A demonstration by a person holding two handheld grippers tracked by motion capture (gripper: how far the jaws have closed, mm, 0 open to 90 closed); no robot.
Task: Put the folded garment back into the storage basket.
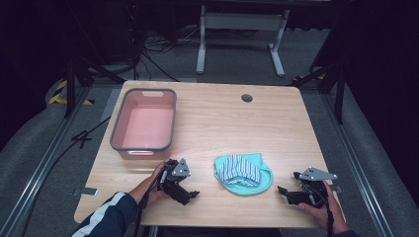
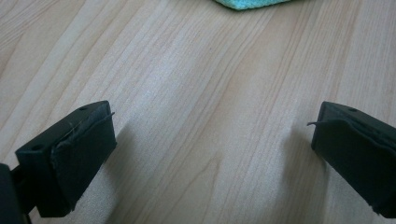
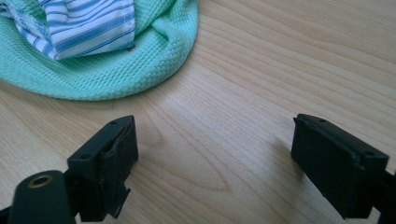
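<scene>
- On the wooden surface (image 1: 217, 118), a green waffle-knit cloth (image 1: 244, 183) lies near the front edge, a blue-and-white striped cloth (image 1: 239, 169) bundled on top of it.
- Left of the bundle, the left gripper (image 1: 190, 195) sits low over bare wood, jaws spread wide with nothing between them.
- Right of the bundle, the right gripper (image 1: 284, 191) points toward the green cloth, jaws likewise wide apart and empty, just short of its edge.
- At the far left stands a pink bin (image 1: 143, 126) with a grey rim.
</scene>
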